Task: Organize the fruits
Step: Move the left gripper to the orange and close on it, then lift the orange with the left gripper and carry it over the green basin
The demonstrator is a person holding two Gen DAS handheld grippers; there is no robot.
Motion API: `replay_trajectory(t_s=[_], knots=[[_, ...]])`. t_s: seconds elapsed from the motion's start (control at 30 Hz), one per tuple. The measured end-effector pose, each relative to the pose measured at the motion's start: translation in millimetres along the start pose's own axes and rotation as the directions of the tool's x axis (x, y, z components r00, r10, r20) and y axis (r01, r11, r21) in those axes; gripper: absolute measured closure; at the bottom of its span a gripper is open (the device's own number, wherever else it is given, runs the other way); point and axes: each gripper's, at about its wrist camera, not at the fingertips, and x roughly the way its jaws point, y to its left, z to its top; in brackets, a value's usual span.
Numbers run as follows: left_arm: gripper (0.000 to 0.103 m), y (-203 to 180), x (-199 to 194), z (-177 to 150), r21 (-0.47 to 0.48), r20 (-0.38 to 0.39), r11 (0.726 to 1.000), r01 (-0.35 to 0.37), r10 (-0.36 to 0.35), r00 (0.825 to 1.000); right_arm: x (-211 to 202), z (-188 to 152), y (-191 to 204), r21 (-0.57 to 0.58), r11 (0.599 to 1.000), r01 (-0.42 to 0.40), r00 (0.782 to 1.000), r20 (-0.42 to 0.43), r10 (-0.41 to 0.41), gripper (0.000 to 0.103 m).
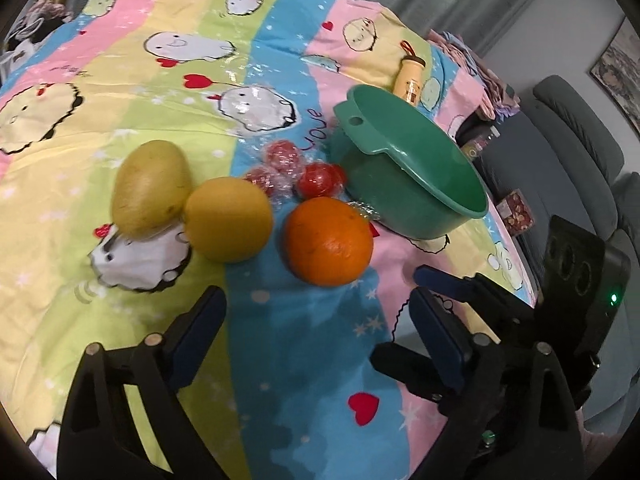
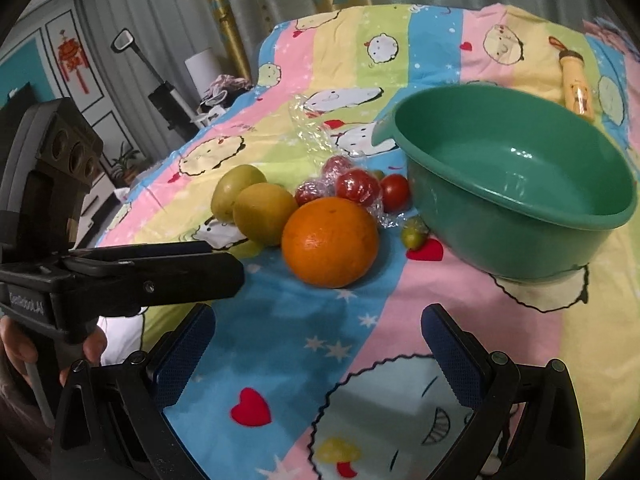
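An orange (image 1: 329, 240) (image 2: 330, 241) lies on the striped cartoon tablecloth (image 1: 120, 60) (image 2: 400, 340). Left of it lie a yellow round fruit (image 1: 228, 219) (image 2: 265, 213) and a yellow-green mango (image 1: 152, 188) (image 2: 236, 189). Behind are small red tomatoes in clear wrap (image 1: 304, 170) (image 2: 356, 186). A small green fruit (image 2: 414, 233) lies by the empty green basin (image 1: 416, 176) (image 2: 516, 184). My left gripper (image 1: 316, 320) is open and empty, just before the orange. My right gripper (image 2: 318, 340) is open and empty, near the orange; it also shows in the left wrist view (image 1: 452, 284).
A yellow bottle (image 1: 409, 77) (image 2: 576, 86) lies on the cloth behind the basin. The table's right edge (image 1: 516, 248) drops off toward a grey sofa (image 1: 576, 152). The left handheld unit (image 2: 120, 276) sits at the left of the right wrist view.
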Motion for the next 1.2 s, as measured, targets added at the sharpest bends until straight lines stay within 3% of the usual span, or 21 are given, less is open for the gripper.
replay_trajectory(t_s=[0.13,0.47,0.73,0.93,1.2], knots=[[0.023,-4,12,7,0.018,-0.019,1.0,0.026,-0.025,1.0,8,6,-9,0.023,0.999,-0.029,1.0,0.01,0.028,0.003],[0.033,-12,33,20,0.07,-0.041,0.997,0.029,-0.027,0.999,30,16,-18,0.046,0.994,-0.097,0.995,-0.008,0.097,0.026],[0.033,-14,39,28,0.083,-0.039,0.997,0.006,-0.003,0.999,39,23,-16,0.036,0.993,-0.112,0.994,-0.007,0.112,0.027],[0.039,-16,42,31,0.088,-0.038,0.996,-0.028,0.032,0.999,42,23,-18,0.034,0.995,-0.098,0.995,-0.017,0.098,0.037],[0.04,-17,40,29,0.095,-0.036,0.995,-0.045,0.048,0.998,40,22,-12,0.015,0.997,-0.071,0.997,-0.002,0.071,0.039]])
